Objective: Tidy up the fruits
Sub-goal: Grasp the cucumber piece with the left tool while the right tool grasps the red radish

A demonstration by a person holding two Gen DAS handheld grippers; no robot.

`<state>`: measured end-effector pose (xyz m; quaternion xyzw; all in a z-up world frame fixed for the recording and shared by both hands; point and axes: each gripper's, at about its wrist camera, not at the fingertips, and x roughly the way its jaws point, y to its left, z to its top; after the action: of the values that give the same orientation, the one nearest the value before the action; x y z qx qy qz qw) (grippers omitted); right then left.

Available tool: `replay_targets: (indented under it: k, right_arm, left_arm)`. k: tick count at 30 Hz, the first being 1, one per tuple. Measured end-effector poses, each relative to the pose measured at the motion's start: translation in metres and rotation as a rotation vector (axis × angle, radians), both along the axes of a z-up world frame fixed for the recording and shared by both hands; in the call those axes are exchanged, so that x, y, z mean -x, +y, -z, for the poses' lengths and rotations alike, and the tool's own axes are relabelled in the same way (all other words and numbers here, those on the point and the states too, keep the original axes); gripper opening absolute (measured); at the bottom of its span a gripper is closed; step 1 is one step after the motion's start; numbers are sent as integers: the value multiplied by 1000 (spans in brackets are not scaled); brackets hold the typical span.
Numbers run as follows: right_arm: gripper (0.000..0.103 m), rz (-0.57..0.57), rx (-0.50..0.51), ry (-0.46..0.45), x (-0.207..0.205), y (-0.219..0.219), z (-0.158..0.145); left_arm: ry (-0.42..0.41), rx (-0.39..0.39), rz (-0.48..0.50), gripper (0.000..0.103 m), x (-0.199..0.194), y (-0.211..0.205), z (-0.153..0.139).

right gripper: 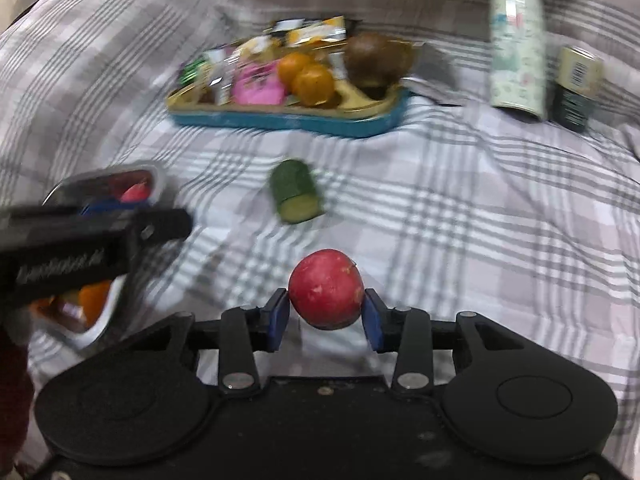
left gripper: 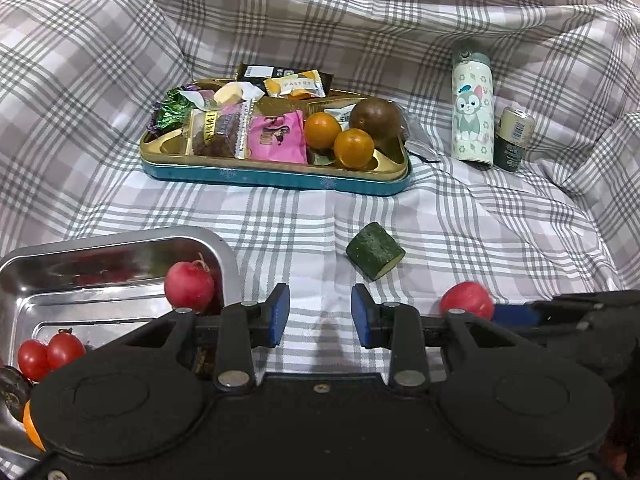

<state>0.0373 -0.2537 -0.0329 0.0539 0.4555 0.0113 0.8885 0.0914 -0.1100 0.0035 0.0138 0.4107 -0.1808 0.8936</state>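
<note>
My right gripper [right gripper: 326, 316] is shut on a red radish [right gripper: 326, 289] and holds it above the checked cloth; the radish also shows in the left wrist view [left gripper: 467, 301]. My left gripper [left gripper: 320, 316] is open and empty, just right of a steel tray [left gripper: 100, 248]. The tray holds another red radish [left gripper: 188, 285], two cherry tomatoes [left gripper: 48, 354], a dark fruit and an orange one. A cucumber piece [left gripper: 375, 251] lies on the cloth ahead. A blue tin [left gripper: 280, 178] at the back holds two oranges [left gripper: 340, 138], a brown fruit [left gripper: 376, 118] and snack packets.
A cat-print bottle [left gripper: 473, 106] and a small dark jar [left gripper: 514, 138] stand right of the tin. The checked cloth [left gripper: 500, 232] rises in folds at the back and sides. The right wrist view is motion-blurred.
</note>
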Motion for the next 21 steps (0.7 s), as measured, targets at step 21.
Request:
replay_targets:
  k: [21]
  right_arm:
    - [41,175,46,29,-9,-35,1]
  left_arm:
    - [116,92,-23,44,-48,-55,18]
